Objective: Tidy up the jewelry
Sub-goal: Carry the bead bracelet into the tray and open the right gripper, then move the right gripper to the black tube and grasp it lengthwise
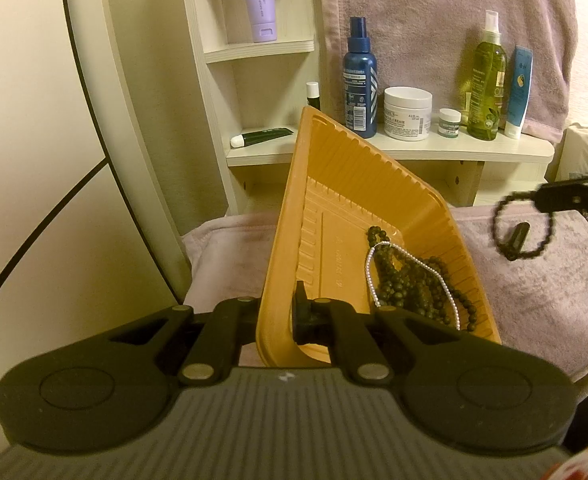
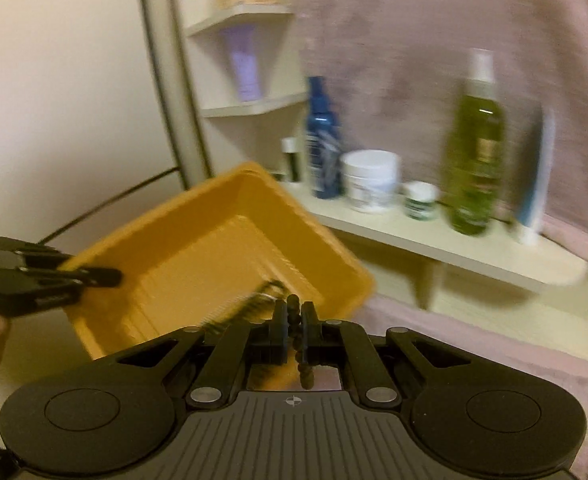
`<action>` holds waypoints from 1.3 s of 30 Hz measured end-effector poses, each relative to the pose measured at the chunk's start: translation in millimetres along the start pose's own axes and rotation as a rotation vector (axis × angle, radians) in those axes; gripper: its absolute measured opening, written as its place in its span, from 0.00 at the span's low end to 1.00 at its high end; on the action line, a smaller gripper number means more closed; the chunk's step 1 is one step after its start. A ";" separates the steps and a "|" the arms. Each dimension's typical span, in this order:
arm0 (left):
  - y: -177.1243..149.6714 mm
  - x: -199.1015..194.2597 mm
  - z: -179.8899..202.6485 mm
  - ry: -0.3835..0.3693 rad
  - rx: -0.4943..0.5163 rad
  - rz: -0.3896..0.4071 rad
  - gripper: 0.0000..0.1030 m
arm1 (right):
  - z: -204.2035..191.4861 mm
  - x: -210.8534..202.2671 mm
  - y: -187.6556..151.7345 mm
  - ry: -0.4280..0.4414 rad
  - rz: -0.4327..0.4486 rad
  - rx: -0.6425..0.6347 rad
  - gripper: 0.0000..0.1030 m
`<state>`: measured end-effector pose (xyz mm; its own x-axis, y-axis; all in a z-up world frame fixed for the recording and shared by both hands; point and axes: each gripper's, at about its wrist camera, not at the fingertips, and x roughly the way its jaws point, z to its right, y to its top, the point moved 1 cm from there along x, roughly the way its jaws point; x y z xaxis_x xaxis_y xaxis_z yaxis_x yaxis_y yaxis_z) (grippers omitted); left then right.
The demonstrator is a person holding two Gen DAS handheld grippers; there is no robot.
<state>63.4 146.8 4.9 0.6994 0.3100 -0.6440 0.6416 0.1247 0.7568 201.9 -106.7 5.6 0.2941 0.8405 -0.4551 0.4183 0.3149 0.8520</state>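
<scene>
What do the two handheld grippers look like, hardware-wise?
Both match: left gripper and right gripper have matte black fingers on black linkage arms with silver pivot pins, two round black discs, and a grey ribbed body with a small white mark. No cables or sleeves visible.

Left gripper (image 1: 279,312) clamped on orange tray (image 1: 334,208), tilted above pink towel (image 1: 534,280). Dark bead strands (image 1: 414,280) and white bead chain (image 1: 406,258) piled in tray's lower corner. Right gripper (image 1: 534,200) pinching dark bead loop (image 1: 498,220) at right.
</scene>
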 end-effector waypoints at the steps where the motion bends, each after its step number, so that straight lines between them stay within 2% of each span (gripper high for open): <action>1: -0.2 -0.2 0.0 0.000 -0.001 0.000 0.05 | -5.9 5.4 2.9 0.014 0.001 -0.010 0.06; 9: 0.5 -0.5 0.2 -0.001 -0.002 0.000 0.05 | -32.2 44.3 12.3 0.085 -0.032 -0.055 0.06; 15: 0.9 -0.7 -0.2 -0.002 -0.003 -0.002 0.05 | -44.0 64.5 5.9 0.158 -0.095 -0.057 0.07; 16: 0.9 -0.9 -0.4 -0.003 -0.003 -0.003 0.05 | -44.2 64.5 4.3 0.162 -0.103 -0.056 0.08; 17: 0.9 -1.0 -0.6 -0.003 -0.004 -0.003 0.05 | -43.2 64.0 3.0 0.157 -0.103 -0.053 0.14; 18: 1.0 -1.1 -0.9 -0.003 -0.004 -0.002 0.05 | -40.2 62.2 1.8 0.147 -0.097 -0.049 0.26; 20: 1.2 -0.6 -1.4 -0.004 -0.006 -0.003 0.05 | -32.8 56.0 0.0 0.128 -0.085 -0.034 0.40; 26: 1.2 -0.2 -1.9 -0.004 -0.008 -0.003 0.05 | 7.3 30.6 -11.5 0.001 -0.067 0.047 0.40; 31: 1.4 0.7 -2.2 -0.003 -0.008 -0.003 0.05 | 46.7 8.2 -35.4 -0.114 -0.070 0.161 0.41; 39: 2.2 1.6 -1.9 -0.002 -0.004 -0.001 0.05 | 73.5 -14.9 -61.9 -0.221 -0.072 0.211 0.41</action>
<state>65.3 149.4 5.8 0.6997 0.3077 -0.6448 0.6409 0.1284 0.7568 234.8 -171.1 -59.4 0.4270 0.6960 -0.5773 0.6076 0.2520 0.7532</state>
